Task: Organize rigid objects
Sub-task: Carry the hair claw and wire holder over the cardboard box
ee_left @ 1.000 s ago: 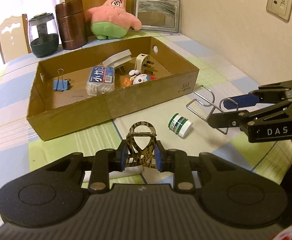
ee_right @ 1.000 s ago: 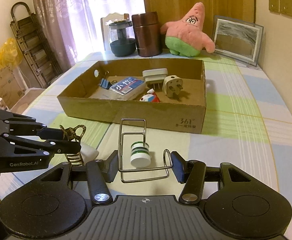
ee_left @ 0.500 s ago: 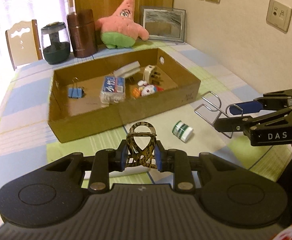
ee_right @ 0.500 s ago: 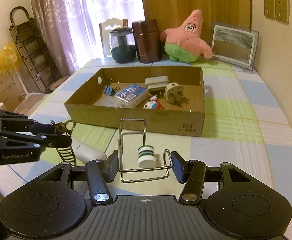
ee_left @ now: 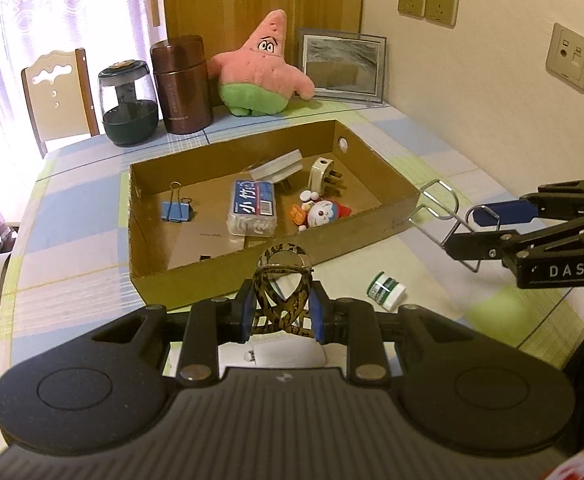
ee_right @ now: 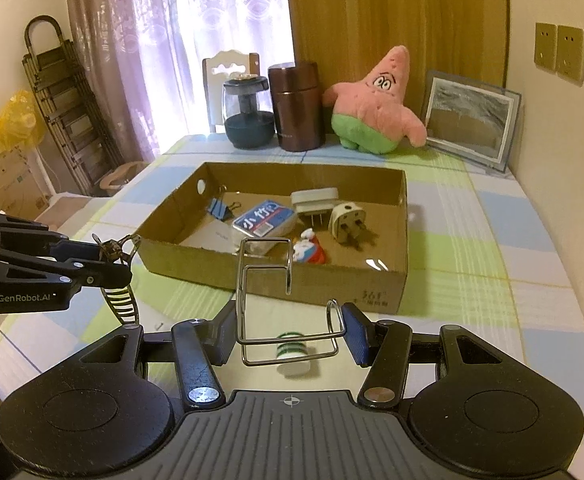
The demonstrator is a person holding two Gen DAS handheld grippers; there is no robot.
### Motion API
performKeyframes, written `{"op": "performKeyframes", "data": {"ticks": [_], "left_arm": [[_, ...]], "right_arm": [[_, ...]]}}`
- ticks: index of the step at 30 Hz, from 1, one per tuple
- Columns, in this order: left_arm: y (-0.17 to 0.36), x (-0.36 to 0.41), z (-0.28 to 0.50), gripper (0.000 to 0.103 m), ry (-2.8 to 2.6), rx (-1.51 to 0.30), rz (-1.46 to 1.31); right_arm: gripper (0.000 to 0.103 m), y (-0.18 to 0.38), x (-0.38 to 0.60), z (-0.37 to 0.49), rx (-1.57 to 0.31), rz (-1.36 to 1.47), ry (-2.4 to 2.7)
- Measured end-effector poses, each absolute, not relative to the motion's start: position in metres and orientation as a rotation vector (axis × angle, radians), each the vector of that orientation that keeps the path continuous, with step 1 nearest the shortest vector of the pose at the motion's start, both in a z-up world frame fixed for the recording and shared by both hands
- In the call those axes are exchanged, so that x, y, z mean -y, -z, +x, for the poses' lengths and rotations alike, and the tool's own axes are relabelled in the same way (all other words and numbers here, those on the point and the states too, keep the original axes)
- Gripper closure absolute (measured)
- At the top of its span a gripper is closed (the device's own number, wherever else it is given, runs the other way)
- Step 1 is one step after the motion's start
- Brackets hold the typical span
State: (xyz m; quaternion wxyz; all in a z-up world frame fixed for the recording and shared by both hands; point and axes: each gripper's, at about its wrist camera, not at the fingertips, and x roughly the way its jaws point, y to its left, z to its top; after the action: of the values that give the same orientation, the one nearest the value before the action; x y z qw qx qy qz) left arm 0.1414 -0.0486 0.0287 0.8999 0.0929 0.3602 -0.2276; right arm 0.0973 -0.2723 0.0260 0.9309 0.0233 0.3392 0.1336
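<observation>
My left gripper (ee_left: 283, 312) is shut on a brown patterned hair claw clip (ee_left: 283, 280), held above the table in front of the cardboard box (ee_left: 195, 276). My right gripper (ee_right: 289, 330) is shut on a bent silver wire rack (ee_right: 265, 280), also lifted off the table. A small white bottle with a green label (ee_left: 386, 290) lies on the table between the two grippers. In the box lie a blue binder clip (ee_left: 177, 210), a blue-labelled plastic case (ee_left: 253, 208), a white adapter (ee_left: 279, 166), a white plug (ee_left: 324, 176) and a small toy figure (ee_left: 320, 212).
At the table's far edge stand a dark glass jar (ee_left: 127, 106), a brown canister (ee_left: 179, 84), a pink star plush (ee_left: 261, 72) and a framed picture (ee_left: 342, 66). A white flat object (ee_left: 283, 354) lies under my left gripper. A wall runs along the right side.
Both grippers have risen with the hair clip and the wire rack still in them; the box and table look farther below.
</observation>
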Motion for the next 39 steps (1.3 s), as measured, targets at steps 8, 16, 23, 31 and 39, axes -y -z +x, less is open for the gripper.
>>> {"op": "performKeyframes", "data": {"ticks": [8,16,23,31,39], "left_arm": [[-0.032,0.042,0.156,0.080,0.469,-0.751,0.202],[-0.033,0.031,0.189,0.080,0.451,-0.756,0.225],[-0.037,0.031,0.230,0.080,0.404,-0.754,0.222],[-0.034,0.039,0.278,0.080,0.369,-0.764,0.196],[-0.022,0.045,0.311,0.080,0.346,-0.799,0.182]], "right_arm": [[0.052,-0.031,0.272,0.115,-0.698,0.019,-0.282],[0.052,-0.039,0.276,0.149,-0.694,-0.021,-0.275],[0.052,-0.043,0.288,0.190,-0.707,0.007,-0.214],[0.052,-0.039,0.298,0.230,-0.733,0.016,-0.153],[0.052,-0.028,0.305,0.257,-0.768,0.054,-0.125]]}}
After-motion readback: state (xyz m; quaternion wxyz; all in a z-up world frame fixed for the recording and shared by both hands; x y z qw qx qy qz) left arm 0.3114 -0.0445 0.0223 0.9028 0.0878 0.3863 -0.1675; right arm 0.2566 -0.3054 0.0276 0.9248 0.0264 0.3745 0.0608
